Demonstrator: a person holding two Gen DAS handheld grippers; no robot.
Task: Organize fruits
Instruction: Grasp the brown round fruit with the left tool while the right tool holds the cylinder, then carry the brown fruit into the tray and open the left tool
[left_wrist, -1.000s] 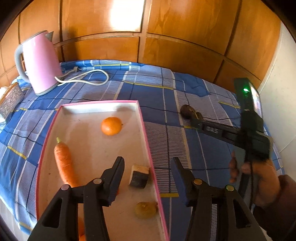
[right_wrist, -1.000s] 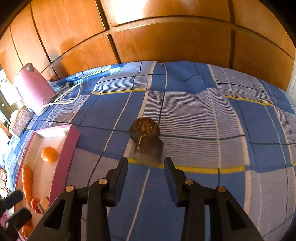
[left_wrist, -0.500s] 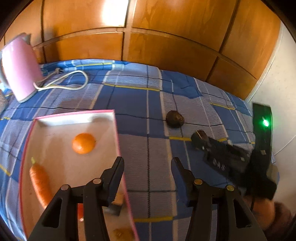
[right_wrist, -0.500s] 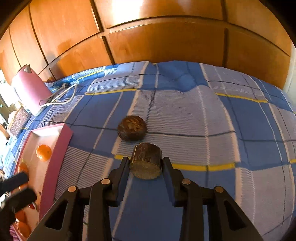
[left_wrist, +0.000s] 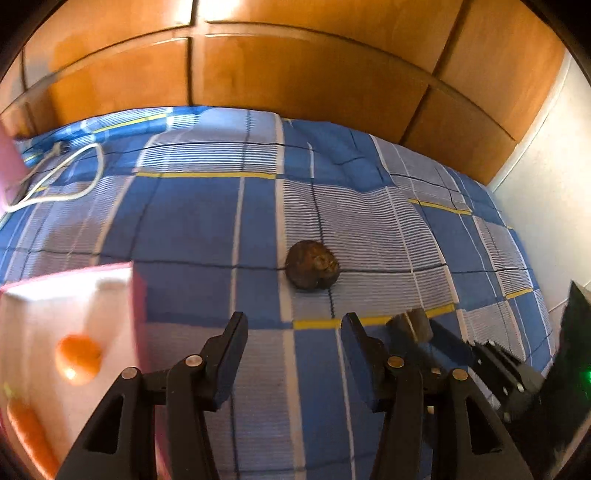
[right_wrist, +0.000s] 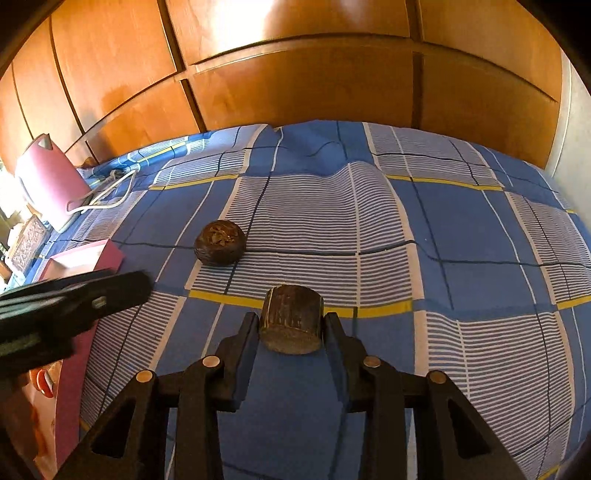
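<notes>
- R gripper (right_wrist: 291, 325): clamped on a dark brown block (right_wrist: 291, 319), pads pressing both its sides; block is held above the bedspread (right_wrist: 461, 229), over the yellow stripe.
- L gripper (left_wrist: 293, 332): jaws apart, nothing between them; it hangs over the bedspread just right of the tray (left_wrist: 136, 295).
- Landmark = round brown fruit (right_wrist: 220, 242). It lies alone on the striped patch of the bedspread, untouched by either gripper.
- Block: nearer the camera than the round fruit & a bit to its right, apart from it.
- Tray (pink rim, white inside): left of the round fruit, well apart. It holds an orange (left_wrist: 78, 364) & a carrot (left_wrist: 31, 435); both blurred in the L view.
- A red item (right_wrist: 43, 380) shows in the tray in the R view, too hidden to identify.
- Pink kettle (right_wrist: 50, 184) w/ white cord (right_wrist: 110, 194): far left of the round fruit, by the wood panels (right_wrist: 303, 85).
- Carved box (right_wrist: 27, 245): beyond the tray, at the left edge.
</notes>
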